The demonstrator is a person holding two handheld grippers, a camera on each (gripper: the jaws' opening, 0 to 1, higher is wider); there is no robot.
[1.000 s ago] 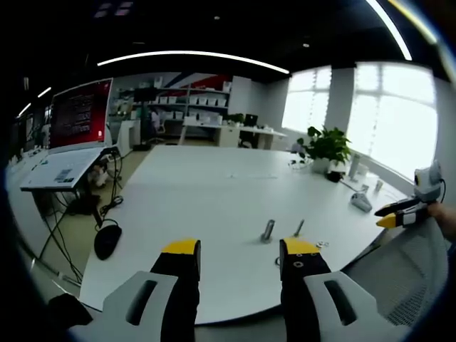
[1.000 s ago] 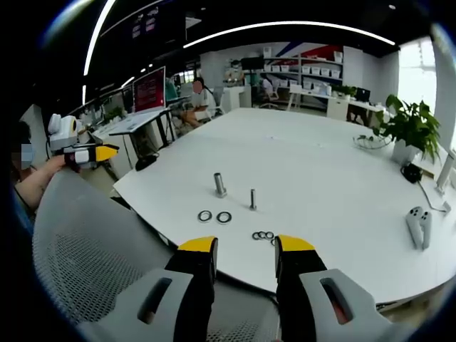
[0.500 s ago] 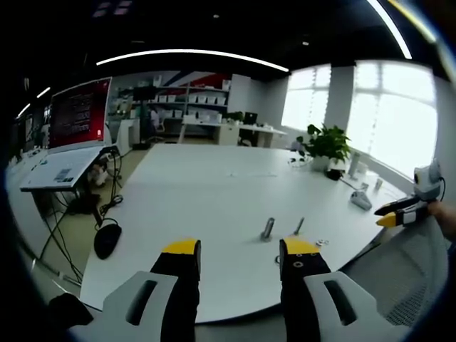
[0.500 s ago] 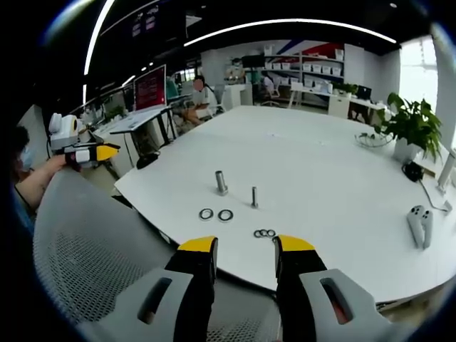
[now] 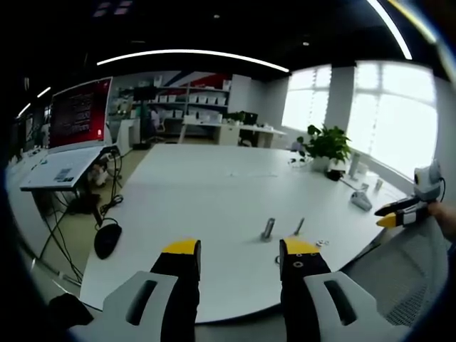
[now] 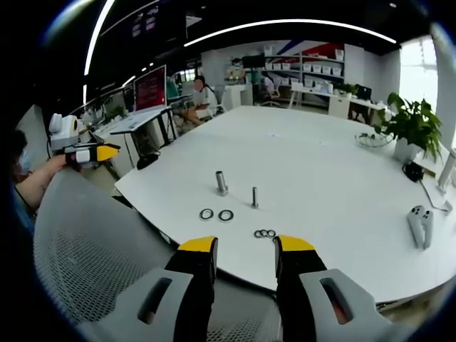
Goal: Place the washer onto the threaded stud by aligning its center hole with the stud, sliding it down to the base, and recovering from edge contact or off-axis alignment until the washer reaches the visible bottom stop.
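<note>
Right gripper (image 6: pixel 242 249) open, empty; washers (image 6: pixel 216 214) lie at 12 o'clock, just short of the upright stud (image 6: pixel 254 197). Left gripper (image 5: pixel 239 253) likewise open, empty, farther off.

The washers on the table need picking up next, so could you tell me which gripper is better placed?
Probably the right gripper: it is open and points at the small washers just beyond its tips, while the left gripper sits off to the side.

2 washers (image 6: pixel 216 214) before stud (image 6: pixel 254 197) on table (image 6: pixel 320 164); smaller rings, likely washers (image 6: pixel 264 233), right.
</note>
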